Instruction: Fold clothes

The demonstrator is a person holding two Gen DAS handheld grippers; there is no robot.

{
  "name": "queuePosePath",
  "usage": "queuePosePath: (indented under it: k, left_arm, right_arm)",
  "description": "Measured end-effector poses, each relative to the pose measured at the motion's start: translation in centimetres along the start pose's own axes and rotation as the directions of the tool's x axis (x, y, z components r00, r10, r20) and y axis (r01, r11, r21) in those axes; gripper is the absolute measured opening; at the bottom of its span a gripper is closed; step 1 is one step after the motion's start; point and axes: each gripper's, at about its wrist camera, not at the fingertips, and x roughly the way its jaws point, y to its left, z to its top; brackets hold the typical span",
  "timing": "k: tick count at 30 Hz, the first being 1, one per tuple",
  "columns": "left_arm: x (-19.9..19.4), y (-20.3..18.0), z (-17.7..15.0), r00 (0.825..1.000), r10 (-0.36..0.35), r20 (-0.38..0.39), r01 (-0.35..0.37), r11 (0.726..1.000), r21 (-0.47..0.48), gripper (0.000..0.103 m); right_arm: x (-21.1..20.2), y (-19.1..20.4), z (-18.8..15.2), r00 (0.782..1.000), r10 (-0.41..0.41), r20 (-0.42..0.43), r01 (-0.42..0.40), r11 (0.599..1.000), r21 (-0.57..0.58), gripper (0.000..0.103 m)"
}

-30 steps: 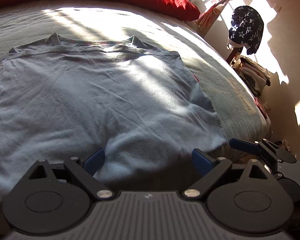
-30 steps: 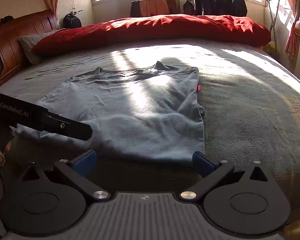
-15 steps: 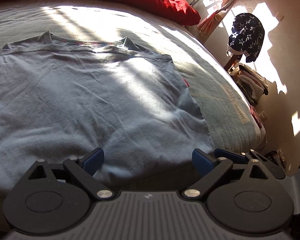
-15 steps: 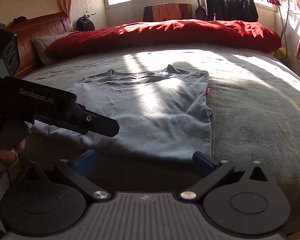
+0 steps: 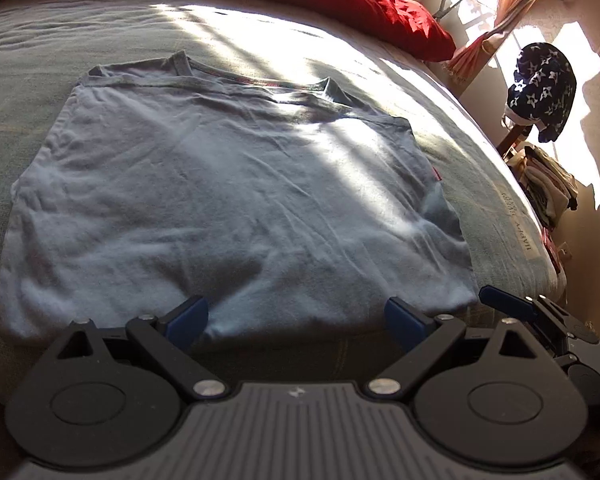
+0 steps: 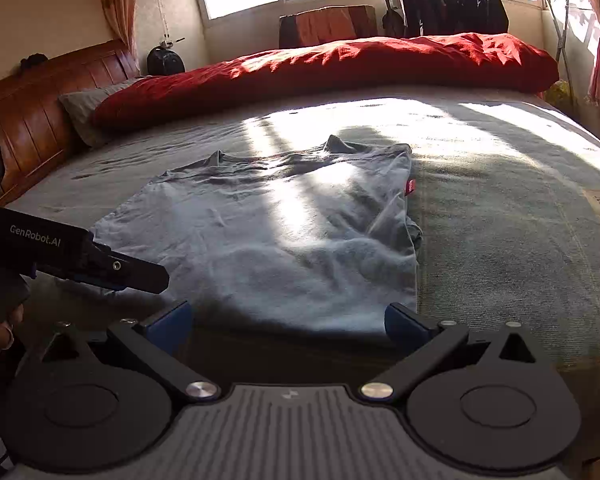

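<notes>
A light blue T-shirt (image 5: 236, 200) lies flat on the grey bed (image 5: 28, 92), collar far from me, sleeves folded in; it also shows in the right wrist view (image 6: 284, 236). My left gripper (image 5: 296, 318) is open and empty, just over the shirt's near hem. My right gripper (image 6: 288, 320) is open and empty at the hem near the shirt's right corner. The right gripper's blue fingertip (image 5: 500, 300) shows at the shirt's right corner in the left wrist view. The left gripper's body (image 6: 84, 256) shows at the left in the right wrist view.
A red duvet (image 6: 340, 64) lies across the far side of the bed. A wooden headboard (image 6: 32, 120) and grey pillow (image 6: 84, 108) are at the left. A clothes rack (image 6: 460, 4) stands by the window. A chair with clothes (image 5: 544, 96) stands right of the bed.
Both grippers have drawn back slightly from the shirt and shifted; more of the shirt and its left edge now shows in the left wrist view. Both stay open.
</notes>
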Motion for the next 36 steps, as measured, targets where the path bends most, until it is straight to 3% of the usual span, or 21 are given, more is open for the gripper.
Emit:
queuePosePath:
  k: [6, 12, 15, 19, 25, 30, 33, 36]
  left_arm:
    - [-2.0, 0.9, 0.9, 0.997, 0.040, 0.073, -0.039, 0.999, -0.012, 0.095]
    - [-2.5, 5.1, 0.4, 0.991, 0.121, 0.060, -0.109, 0.980, -0.167, 0.095]
    - [-4.2, 6.8, 0.5, 0.984, 0.146, 0.101, -0.121, 0.967, -0.224, 0.095]
    - [-5.4, 7.9, 1.2, 0.982, 0.120, 0.148, -0.078, 0.961, -0.266, 0.095]
    - [-3.9, 8.5, 0.7, 0.987, 0.142, 0.073, -0.114, 0.947, -0.299, 0.095]
    - [-4.4, 5.8, 1.8, 0.993, 0.033, 0.109, -0.008, 0.974, -0.225, 0.095]
    - [-3.0, 4.8, 1.4, 0.998, -0.009, 0.070, 0.023, 0.980, -0.199, 0.095]
    - [-1.4, 5.3, 0.4, 1.000, 0.013, 0.002, -0.012, 0.974, -0.228, 0.095]
  right_arm:
    - [-0.1, -0.2, 0.2, 1.000, 0.001, 0.008, -0.001, 1.000, 0.010, 0.103]
    - [-0.3, -0.1, 0.4, 1.000, 0.000, 0.009, 0.000, 1.000, 0.013, 0.103]
    - [-0.4, -0.1, 0.5, 1.000, 0.008, 0.014, -0.008, 1.000, 0.015, 0.103]
    - [-0.5, 0.2, 0.9, 0.999, 0.028, 0.032, -0.029, 0.999, 0.024, 0.103]
    - [-0.4, 0.7, 1.0, 0.999, 0.033, 0.027, -0.033, 0.999, 0.007, 0.103]
    - [-0.6, 0.3, 1.3, 0.999, 0.023, 0.037, -0.024, 0.999, 0.029, 0.103]
    - [-0.4, 0.4, 1.4, 0.999, 0.034, 0.037, -0.035, 0.999, 0.034, 0.103]
    - [-0.2, 0.7, 1.2, 0.999, 0.039, 0.029, -0.039, 0.999, 0.011, 0.103]
